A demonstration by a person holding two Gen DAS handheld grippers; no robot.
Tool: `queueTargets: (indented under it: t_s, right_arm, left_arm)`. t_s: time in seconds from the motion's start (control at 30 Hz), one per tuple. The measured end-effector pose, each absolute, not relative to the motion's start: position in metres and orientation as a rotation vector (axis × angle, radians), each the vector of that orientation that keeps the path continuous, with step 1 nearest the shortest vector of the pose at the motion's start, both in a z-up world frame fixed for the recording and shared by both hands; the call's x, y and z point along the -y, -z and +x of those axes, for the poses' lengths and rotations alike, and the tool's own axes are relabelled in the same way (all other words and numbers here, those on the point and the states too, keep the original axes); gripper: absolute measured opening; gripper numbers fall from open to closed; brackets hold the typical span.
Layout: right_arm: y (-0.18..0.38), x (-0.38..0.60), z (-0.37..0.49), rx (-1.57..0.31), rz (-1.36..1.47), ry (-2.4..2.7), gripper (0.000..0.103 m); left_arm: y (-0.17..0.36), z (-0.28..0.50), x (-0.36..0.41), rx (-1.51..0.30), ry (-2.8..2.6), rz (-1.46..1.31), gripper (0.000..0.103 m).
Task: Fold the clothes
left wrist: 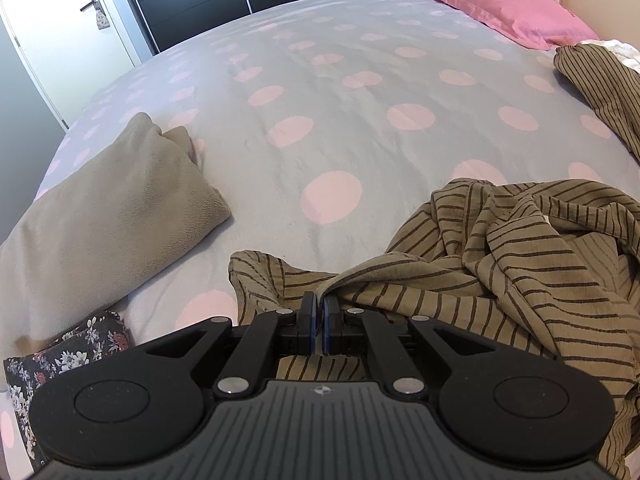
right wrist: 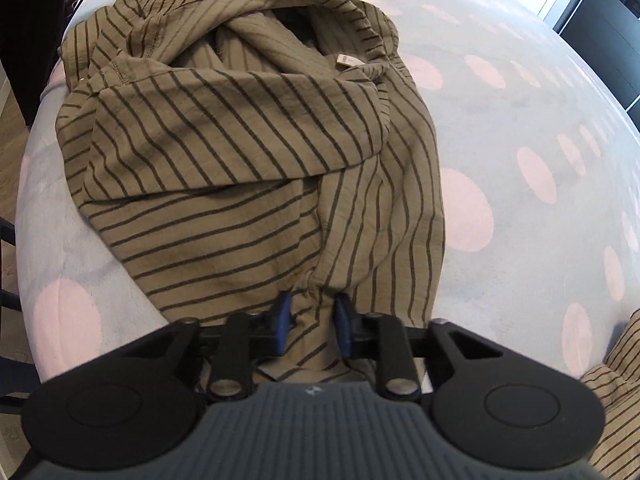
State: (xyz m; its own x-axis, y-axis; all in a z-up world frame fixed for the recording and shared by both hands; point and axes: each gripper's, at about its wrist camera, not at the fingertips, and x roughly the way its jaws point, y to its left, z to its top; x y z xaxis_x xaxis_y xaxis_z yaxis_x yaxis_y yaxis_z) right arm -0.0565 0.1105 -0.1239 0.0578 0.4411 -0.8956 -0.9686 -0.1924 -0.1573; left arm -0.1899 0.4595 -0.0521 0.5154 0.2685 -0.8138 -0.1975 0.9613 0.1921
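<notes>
An olive garment with thin dark stripes (left wrist: 500, 264) lies crumpled on the bed, at the right in the left wrist view; it fills the middle of the right wrist view (right wrist: 248, 152). My left gripper (left wrist: 319, 304) is shut on an edge of this garment, low at the near side. My right gripper (right wrist: 311, 308) has its jaws partly apart with a gathered fold of the same garment between the blue pads (right wrist: 283, 312); the cloth bunches there as if pinched.
The bed has a grey cover with pink dots (left wrist: 360, 100). A folded beige garment (left wrist: 108, 208) lies at the left, a dark floral cloth (left wrist: 64, 352) near it. A pink pillow (left wrist: 496, 4) lies at the head. A door and dark wardrobe stand beyond.
</notes>
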Motion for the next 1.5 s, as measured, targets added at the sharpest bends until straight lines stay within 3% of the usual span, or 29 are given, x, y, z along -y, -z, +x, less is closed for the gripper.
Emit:
queueTargets:
  t_s: [0.17,0.37,0.87,1.27,1.5]
  right_arm:
    - [0.124,-0.111,-0.057,-0.683,-1.069,-1.447,0.01]
    - [0.113,-0.106,-0.054,-0.683,-1.014,-1.416,0.005]
    - [0.024,-0.075,-0.05,-0.543,-0.715,-0.963,0.003]
    - [-0.109,-0.036,-0.078,-0.176,-0.553,-0.479,0.003]
    - [-0.177,-0.008,-0.115,0.023,-0.503,-0.372,0.003]
  left_arm:
    - [0.052,-0.19,-0.458,-0.988,-0.277,0.093,0.002]
    - [0.047,-0.192,-0.457,-0.965,-0.291,0.092,0.002]
    - [-0.017,-0.231,-0.457,-0.775,-0.482,-0.032,0.001]
    - [-0.143,-0.298,-0.458,-0.403,-0.693,-0.141,0.0]
    - [-0.208,-0.328,-0.413,-0.193,-0.693,-0.076,0.0]
